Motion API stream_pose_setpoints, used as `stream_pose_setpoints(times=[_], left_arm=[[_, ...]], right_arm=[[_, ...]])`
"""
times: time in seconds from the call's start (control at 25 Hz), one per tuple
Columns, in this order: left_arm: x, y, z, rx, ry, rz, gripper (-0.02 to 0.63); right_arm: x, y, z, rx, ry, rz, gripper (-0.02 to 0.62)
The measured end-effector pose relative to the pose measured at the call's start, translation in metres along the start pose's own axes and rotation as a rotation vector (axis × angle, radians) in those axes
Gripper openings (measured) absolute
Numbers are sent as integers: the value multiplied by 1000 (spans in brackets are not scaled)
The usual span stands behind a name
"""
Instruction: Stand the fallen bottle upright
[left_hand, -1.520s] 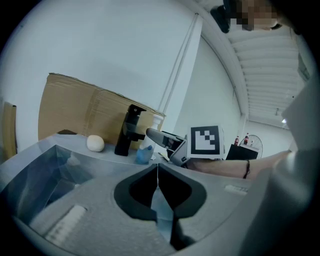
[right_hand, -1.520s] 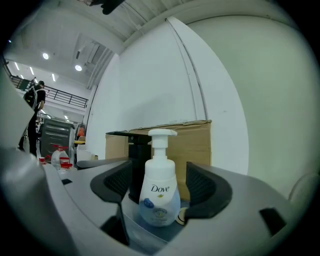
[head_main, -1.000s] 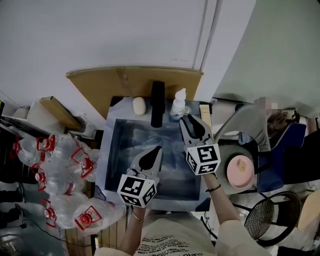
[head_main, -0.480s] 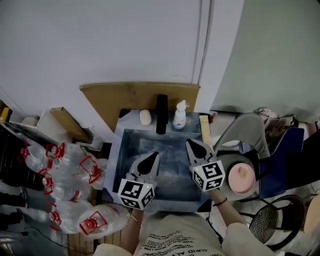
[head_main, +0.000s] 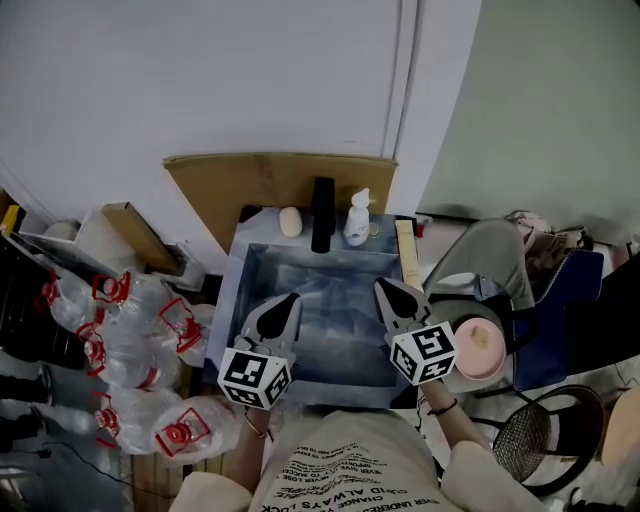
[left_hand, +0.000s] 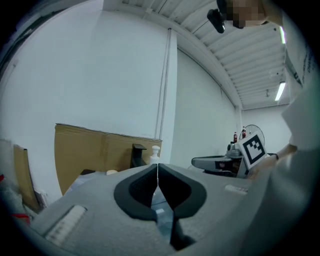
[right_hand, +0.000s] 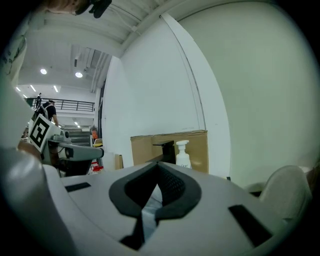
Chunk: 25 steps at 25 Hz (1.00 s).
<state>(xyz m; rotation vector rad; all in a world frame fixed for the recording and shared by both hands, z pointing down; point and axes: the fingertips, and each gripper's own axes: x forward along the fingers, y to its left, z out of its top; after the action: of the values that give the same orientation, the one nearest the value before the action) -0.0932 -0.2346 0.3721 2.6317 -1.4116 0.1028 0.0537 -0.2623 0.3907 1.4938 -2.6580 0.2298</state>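
A white pump bottle (head_main: 356, 221) stands upright on the sink's (head_main: 224, 300) back rim, right of the black faucet (head_main: 322, 213). Both grippers hover over the sink's near half, well short of the bottle. My left gripper (head_main: 289, 298) is shut with nothing between its jaws, and so is my right gripper (head_main: 382, 285). In the left gripper view, the shut left gripper (left_hand: 158, 166) points toward the bottle (left_hand: 155, 154) and the faucet (left_hand: 137, 154). In the right gripper view, the bottle (right_hand: 182, 154) stands beyond the shut right gripper (right_hand: 159, 164).
A soap bar (head_main: 291, 221) lies left of the faucet. A cardboard sheet (head_main: 270, 182) leans on the wall behind the sink. Several large water jugs (head_main: 130, 340) crowd the floor at left. A pink basin (head_main: 480, 347) and a wire stool (head_main: 545, 440) stand at right.
Both grippers have drawn back from the sink's back rim toward the person. The right gripper's jaws, open beside the bottle earlier, are now shut. The bottle stays upright.
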Motion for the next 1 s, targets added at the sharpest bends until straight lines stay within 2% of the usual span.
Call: stream_pose_setpoints(times=[0.56, 1.0], left_arm=[[-31, 32, 15, 7, -49, 106, 25], [-35, 45, 22, 5, -72, 148, 25]], right_arm=[[-26, -5, 25, 13, -73, -39, 5], [-27, -19, 32, 12, -96, -83, 3]])
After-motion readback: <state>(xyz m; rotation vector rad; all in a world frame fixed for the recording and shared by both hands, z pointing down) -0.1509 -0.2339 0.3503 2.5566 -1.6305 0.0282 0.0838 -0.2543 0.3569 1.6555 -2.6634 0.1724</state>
